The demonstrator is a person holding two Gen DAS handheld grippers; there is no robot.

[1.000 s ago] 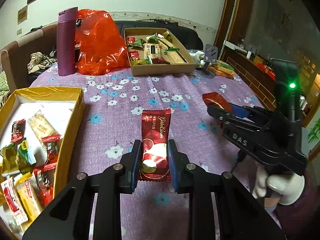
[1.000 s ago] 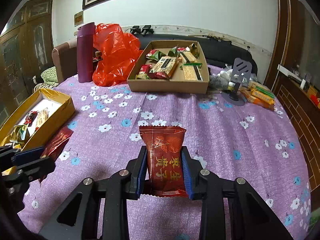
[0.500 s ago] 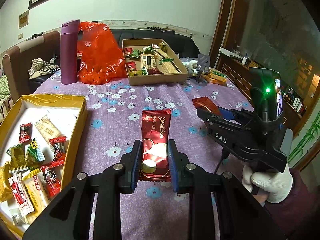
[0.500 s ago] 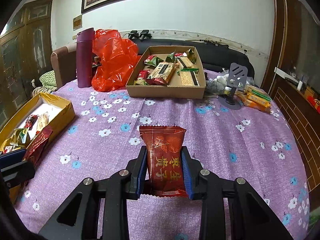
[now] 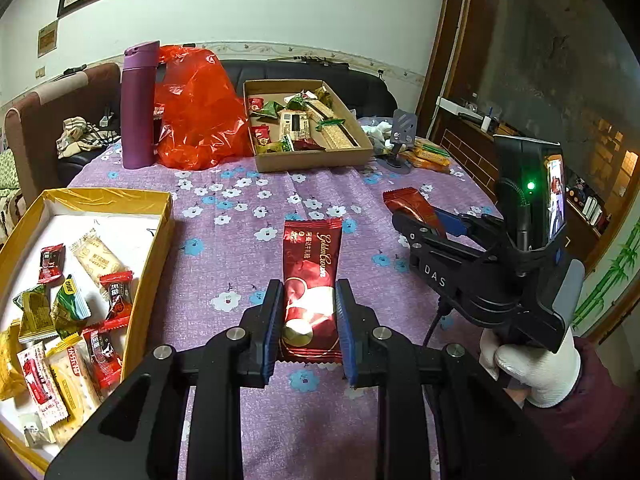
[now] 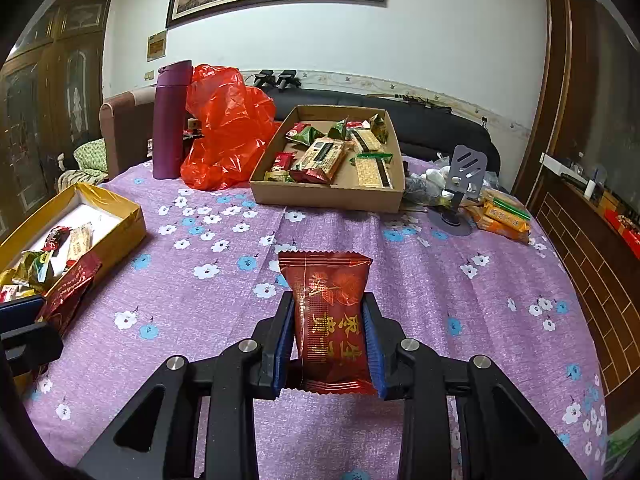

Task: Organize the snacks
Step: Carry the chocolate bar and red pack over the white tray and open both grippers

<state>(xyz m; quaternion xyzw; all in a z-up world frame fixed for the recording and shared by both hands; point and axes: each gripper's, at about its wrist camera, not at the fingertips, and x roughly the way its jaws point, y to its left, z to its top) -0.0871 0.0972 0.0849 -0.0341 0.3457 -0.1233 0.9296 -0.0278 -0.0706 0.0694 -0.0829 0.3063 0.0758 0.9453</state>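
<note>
Both snack packets (image 5: pixel 311 280) lifted higher

On the table (image 6: pixel 460 292) before you, the yellow box (image 5: pixel 152 240) sits at your left with small snack packs (image 5: pixel 92 304) lying in it. At the far side stands the cardboard tray (image 6: pixel 328 200), more snacks inside. Left of that tray lies the plastic bag (image 6: pixel 228 140), and the flask (image 6: pixel 170 120) stands upright just left of the bag. Right of the tray stands a phone stand (image 6: pixel 460 184), with biscuit packs (image 6: pixel 504 216) beside it.
</note>
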